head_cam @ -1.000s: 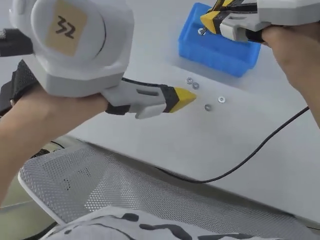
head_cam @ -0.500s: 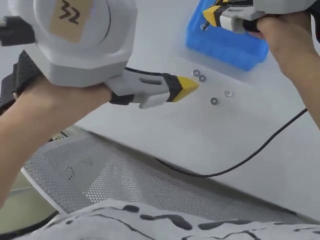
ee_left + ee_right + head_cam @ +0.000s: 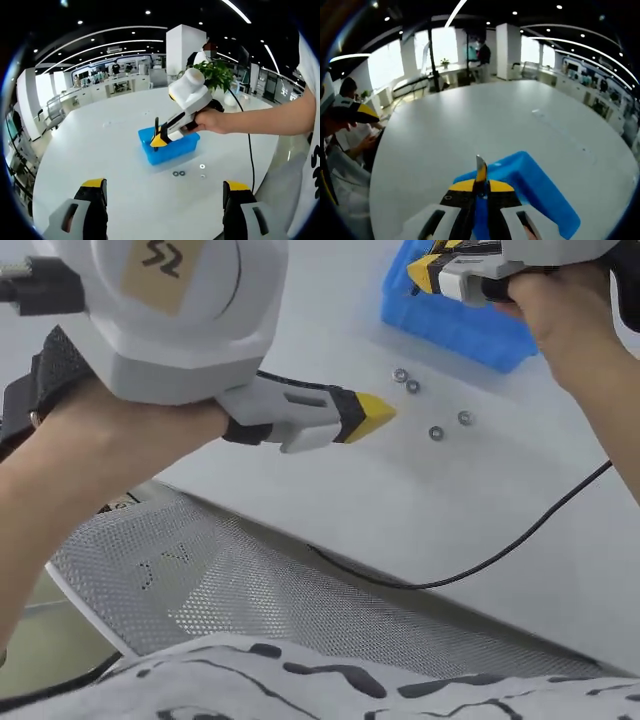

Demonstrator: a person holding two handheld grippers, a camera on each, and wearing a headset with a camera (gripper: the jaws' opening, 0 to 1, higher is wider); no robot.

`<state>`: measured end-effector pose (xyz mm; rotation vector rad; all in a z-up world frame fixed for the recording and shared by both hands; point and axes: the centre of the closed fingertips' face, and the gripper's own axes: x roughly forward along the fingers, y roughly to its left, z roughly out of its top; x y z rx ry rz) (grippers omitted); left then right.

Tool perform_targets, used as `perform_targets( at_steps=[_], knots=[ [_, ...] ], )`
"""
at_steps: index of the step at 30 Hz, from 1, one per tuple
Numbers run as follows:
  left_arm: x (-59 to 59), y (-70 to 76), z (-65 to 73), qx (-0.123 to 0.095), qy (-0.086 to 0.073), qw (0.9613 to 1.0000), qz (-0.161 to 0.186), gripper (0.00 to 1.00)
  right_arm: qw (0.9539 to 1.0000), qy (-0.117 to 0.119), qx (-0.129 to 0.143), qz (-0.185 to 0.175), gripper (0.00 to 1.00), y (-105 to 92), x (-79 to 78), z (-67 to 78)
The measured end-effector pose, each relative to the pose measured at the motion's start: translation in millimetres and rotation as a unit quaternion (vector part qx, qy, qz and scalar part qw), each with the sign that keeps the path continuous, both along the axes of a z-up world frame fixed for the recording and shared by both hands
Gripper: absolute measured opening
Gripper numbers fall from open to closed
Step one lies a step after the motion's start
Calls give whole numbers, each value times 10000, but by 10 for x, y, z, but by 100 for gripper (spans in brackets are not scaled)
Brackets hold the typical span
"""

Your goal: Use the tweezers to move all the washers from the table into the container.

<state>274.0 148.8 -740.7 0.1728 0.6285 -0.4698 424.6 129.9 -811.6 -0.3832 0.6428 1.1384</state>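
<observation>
Several small metal washers (image 3: 412, 387) lie loose on the white table, just in front of the blue container (image 3: 455, 325). In the left gripper view the washers (image 3: 179, 173) sit below the container (image 3: 170, 150). My right gripper (image 3: 420, 272) is shut on dark tweezers (image 3: 480, 167), and their tip points over the near edge of the container (image 3: 540, 195). Whether the tip carries a washer I cannot tell. My left gripper (image 3: 375, 415) hovers left of the washers. Its jaws stand wide apart in the left gripper view (image 3: 165, 205), with nothing between them.
A black cable (image 3: 480, 565) trails across the table toward the front right. The near table edge (image 3: 300, 545) runs diagonally, with a grey mesh chair (image 3: 200, 580) below it. A potted plant (image 3: 217, 75) stands farther back on the table.
The head camera has shifted, so the table slides up and right. Both grippers hold about the same places. The washer seen at the tweezers' tip earlier is no longer discernible.
</observation>
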Motion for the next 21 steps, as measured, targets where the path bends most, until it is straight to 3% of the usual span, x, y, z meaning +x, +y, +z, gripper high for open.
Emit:
perform_targets(
  at_steps=[8, 16, 21],
  knots=[
    [-23, -16, -55, 84, 85, 9999, -94, 99, 9997, -53, -182, 141, 4, -17, -62, -73],
    [-22, -62, -73, 79, 128, 9997, -172, 93, 9994, -150, -153, 262, 5, -8, -70, -46],
    [-23, -113, -67, 79, 140, 9996, -243, 96, 9994, -83, -143, 296, 5, -26, -86, -9]
  ],
)
